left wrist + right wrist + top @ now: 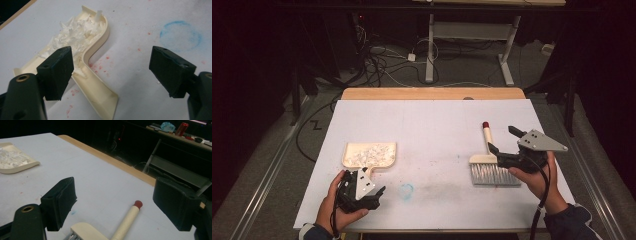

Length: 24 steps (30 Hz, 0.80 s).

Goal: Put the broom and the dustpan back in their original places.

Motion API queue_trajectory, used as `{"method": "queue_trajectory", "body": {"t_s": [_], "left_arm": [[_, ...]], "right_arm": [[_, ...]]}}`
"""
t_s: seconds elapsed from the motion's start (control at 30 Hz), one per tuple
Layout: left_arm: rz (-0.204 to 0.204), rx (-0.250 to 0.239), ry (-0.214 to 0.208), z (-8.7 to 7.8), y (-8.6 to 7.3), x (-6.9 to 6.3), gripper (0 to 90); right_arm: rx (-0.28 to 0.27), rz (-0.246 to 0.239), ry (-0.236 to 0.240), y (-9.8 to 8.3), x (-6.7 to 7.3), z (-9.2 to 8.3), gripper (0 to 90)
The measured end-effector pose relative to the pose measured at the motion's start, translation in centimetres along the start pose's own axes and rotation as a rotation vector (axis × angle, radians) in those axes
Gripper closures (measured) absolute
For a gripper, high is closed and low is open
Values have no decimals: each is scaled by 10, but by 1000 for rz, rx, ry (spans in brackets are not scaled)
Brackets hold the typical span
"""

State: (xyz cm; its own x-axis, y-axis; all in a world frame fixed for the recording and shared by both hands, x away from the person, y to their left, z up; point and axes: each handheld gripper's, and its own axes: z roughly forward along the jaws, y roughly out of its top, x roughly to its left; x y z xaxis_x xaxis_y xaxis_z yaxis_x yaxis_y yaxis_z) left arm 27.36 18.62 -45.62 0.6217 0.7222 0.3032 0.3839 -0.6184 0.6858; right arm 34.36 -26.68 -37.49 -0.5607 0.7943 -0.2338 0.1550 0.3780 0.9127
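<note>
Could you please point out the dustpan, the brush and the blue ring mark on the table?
dustpan [388, 162]: high view, near rim by the handle.
brush [487, 136]: high view, cream handle.
blue ring mark [180, 35]: left gripper view, middle of the ring.

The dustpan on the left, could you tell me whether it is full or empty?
Full: the dustpan lies flat, holding a heap of white scraps.

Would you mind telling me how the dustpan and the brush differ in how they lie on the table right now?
The dustpan lies near the left tool, the brush near the right tool. The dustpan holds a heap of white scraps; the brush carries nothing. The dustpan's handle points toward the person, the brush's red-tipped handle away. Both are cream-coloured, rest on the white table, and neither is gripped.
</note>
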Motion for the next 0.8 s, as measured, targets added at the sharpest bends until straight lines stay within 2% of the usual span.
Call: {"method": "queue_trajectory", "body": {"t_s": [0.4,0.8], "left_arm": [[-1,1,7,-1,0,1,189],[6,-5,6,1,2,1,188]], "right_arm": [[-4,-31,-6,-11,7,-16,195],[-4,-36,-19,-31,6,-34,198]]}}
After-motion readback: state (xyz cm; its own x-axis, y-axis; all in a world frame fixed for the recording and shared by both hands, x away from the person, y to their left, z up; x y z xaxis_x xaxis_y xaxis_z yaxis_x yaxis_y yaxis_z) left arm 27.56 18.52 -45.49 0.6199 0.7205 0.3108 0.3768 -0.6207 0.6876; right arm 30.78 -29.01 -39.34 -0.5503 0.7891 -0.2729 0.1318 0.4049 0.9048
